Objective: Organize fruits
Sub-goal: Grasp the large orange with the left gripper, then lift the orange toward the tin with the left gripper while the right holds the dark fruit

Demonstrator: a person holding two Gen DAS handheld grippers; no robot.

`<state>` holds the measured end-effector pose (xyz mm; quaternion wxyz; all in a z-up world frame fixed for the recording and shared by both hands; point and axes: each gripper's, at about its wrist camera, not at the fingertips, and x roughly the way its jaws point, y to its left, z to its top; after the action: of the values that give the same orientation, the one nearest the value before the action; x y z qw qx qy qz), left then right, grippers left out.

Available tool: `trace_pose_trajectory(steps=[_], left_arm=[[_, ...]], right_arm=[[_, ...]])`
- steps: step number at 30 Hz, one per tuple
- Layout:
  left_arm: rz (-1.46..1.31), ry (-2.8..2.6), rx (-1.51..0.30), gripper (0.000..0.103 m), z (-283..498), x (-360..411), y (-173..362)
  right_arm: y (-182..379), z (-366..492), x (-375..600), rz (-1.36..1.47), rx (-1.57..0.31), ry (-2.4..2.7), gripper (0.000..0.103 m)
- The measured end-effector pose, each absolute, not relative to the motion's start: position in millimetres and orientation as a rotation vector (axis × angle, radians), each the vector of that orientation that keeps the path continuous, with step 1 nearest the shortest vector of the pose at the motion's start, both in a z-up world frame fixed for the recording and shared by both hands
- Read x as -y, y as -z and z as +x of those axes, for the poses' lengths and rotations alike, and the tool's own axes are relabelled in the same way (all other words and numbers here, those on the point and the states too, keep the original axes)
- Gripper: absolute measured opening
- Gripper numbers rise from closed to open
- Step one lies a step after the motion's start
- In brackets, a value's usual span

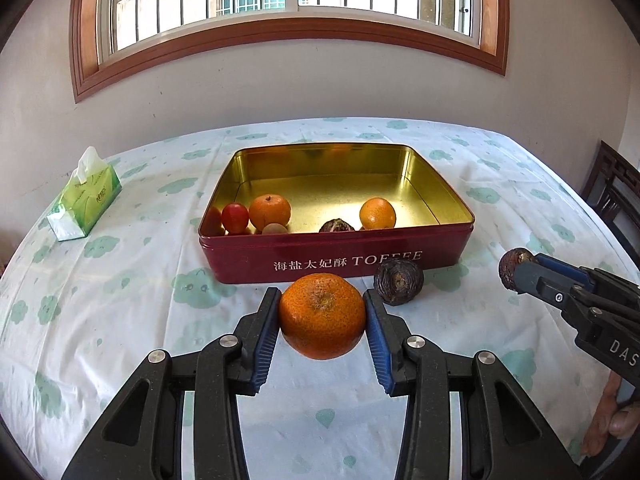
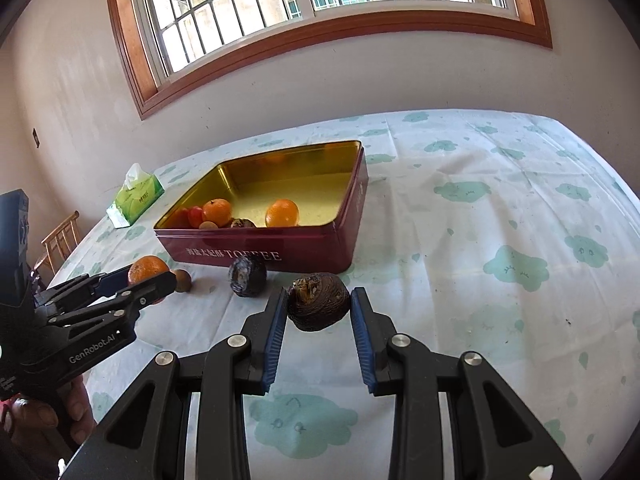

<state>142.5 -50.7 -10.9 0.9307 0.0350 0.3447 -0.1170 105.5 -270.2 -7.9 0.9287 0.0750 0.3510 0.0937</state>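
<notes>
Left gripper (image 1: 322, 312): clamped an orange mandarin (image 1: 321, 316) above the tablecloth (image 1: 120, 300).
Right gripper (image 1: 516, 276): held a dark wrinkled fruit (image 1: 510, 266).
Red tin (image 1: 340, 256): contained two mandarins, red fruits.
Table: another dark fruit (image 1: 399, 281) beside the tin.

— Where's your tin (image 1: 336, 258)?
— Mid-worktop (image 1: 120, 320), with the tissue pack (image 1: 85, 196) far to its left.
— And inside it?
— Fruit along its near wall, mostly at the left.
— Outside?
— One dark fruit (image 1: 399, 282) lies just before the tin's near wall, right of the mandarin (image 1: 322, 316) between your left fingers (image 1: 266, 332).
</notes>
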Motion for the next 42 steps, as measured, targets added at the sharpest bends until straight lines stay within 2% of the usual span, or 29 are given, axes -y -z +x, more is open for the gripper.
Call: trace_pose_trajectory(steps=[7,42], left_arm=[[0.073,0.232,-0.654,0.042,139.1,46.9,-2.3],[0.034,0.125,-0.627,0.043,160.0,21.9,-8.2]], right_arm=[[-17.1,95.2,256.3,0.145,-0.647,-0.200,0.029],[-28.9,111.7,227.9,0.112,-0.638,-0.232,0.030]])
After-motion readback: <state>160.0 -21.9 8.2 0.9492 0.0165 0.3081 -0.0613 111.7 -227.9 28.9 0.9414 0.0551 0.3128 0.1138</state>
